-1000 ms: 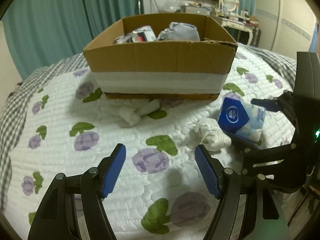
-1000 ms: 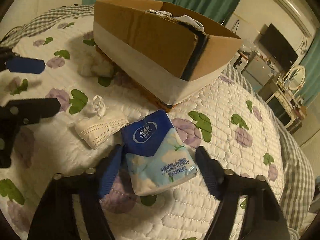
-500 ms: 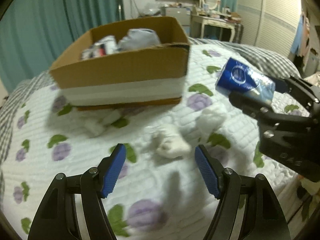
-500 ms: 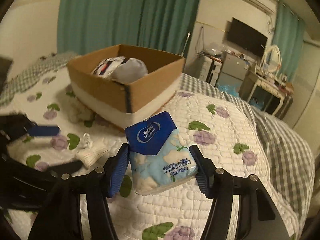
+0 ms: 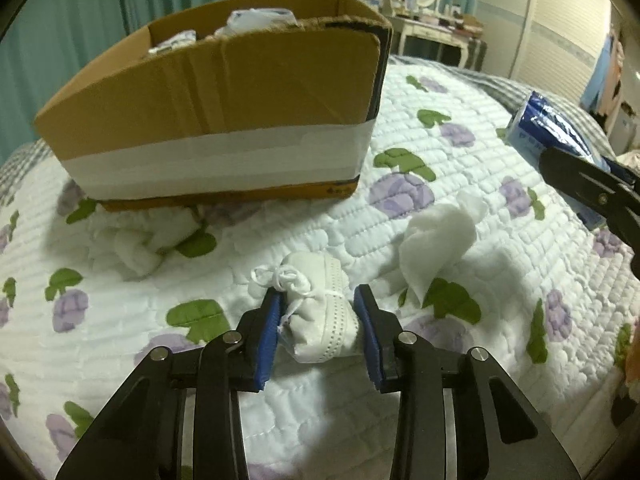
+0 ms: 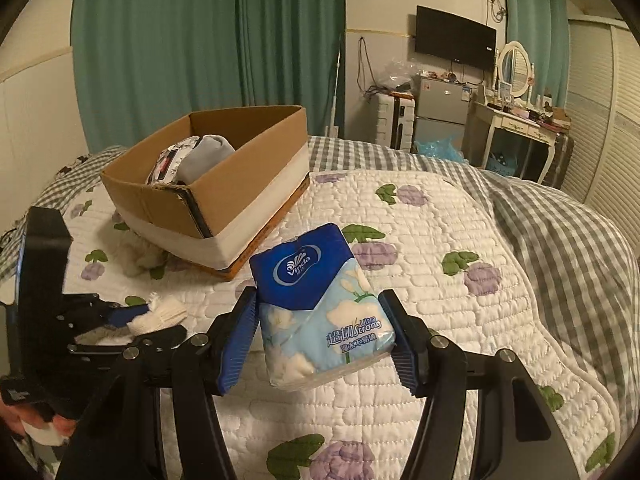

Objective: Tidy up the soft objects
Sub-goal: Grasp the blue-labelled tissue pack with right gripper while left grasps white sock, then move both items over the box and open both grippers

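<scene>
The left gripper (image 5: 318, 322) pinches the folded mask (image 5: 320, 328); the right gripper (image 6: 320, 340), clamping the tissue pack (image 6: 320, 312), should carry it to the box (image 6: 208, 184) at ten o'clock, clearing the rim before letting go.

- A bed (image 5: 460, 168) fills both views, spread with a white quilt (image 6: 420, 280) printed with purple flowers and green leaves; a grey checked cover (image 6: 568, 232) shows at right in the right wrist view.
- A cardboard box (image 5: 224, 92) with a white band sits on the quilt, upper left of the left wrist frame.
- A crumpled white cloth (image 5: 136, 244) lies against the box's lower edge.
- A folded white mask (image 5: 320, 320) rests at lower centre.
- A white tissue wad (image 5: 436, 240) lies right of centre.
</scene>
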The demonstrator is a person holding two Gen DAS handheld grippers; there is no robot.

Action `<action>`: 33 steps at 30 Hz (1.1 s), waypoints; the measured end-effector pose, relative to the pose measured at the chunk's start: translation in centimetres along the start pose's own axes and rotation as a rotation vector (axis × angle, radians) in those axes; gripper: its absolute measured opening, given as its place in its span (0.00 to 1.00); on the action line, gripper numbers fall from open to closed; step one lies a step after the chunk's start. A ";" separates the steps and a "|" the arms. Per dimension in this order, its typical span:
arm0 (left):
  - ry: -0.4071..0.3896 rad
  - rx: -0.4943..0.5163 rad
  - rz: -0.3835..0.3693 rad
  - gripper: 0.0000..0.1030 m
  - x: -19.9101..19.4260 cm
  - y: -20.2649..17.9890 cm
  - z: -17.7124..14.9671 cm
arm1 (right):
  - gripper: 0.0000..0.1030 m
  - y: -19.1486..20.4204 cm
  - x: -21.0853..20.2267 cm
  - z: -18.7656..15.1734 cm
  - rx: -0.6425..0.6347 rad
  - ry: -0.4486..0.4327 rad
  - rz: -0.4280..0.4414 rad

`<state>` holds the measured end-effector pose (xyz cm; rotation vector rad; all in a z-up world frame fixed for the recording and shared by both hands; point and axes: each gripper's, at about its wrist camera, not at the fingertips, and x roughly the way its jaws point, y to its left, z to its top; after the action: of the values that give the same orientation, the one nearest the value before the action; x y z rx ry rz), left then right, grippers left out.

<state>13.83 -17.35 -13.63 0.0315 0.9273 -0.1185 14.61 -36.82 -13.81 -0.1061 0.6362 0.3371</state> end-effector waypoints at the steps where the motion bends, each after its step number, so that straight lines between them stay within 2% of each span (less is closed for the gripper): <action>1: -0.004 0.004 -0.002 0.34 -0.2 0.2 0.0 | 0.59 0.1 -0.1 -0.1 -0.001 -0.003 -0.001; 6: -0.036 0.017 -0.017 0.34 -2.5 1.5 -0.1 | 0.59 0.9 -1.6 0.1 -0.004 -0.018 -0.012; 10: -0.096 0.055 -0.018 0.34 -5.9 2.2 0.8 | 0.59 2.1 -3.9 2.2 -0.009 -0.061 -0.015; 16: -0.250 0.131 0.008 0.34 -12.6 4.0 4.3 | 0.59 5.0 -6.4 8.5 -0.031 -0.152 0.022; 21: -0.343 0.151 0.015 0.34 -15.5 6.2 8.8 | 0.59 7.8 -4.3 13.9 -0.049 -0.189 0.061; 26: -0.338 0.168 0.047 0.34 -13.2 7.8 12.7 | 0.59 9.1 1.8 16.9 -0.008 -0.158 0.089; 30: -0.305 0.150 0.069 0.34 -9.1 9.2 14.9 | 0.59 9.6 7.5 17.5 -0.020 -0.087 0.065; 33: -0.277 0.157 0.076 0.36 -5.7 9.7 15.8 | 0.60 9.3 9.9 17.3 -0.006 -0.057 0.050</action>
<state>24.12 -8.47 0.18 0.1913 0.6374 -0.1218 28.66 -21.86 -5.88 -0.0857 0.5823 0.3892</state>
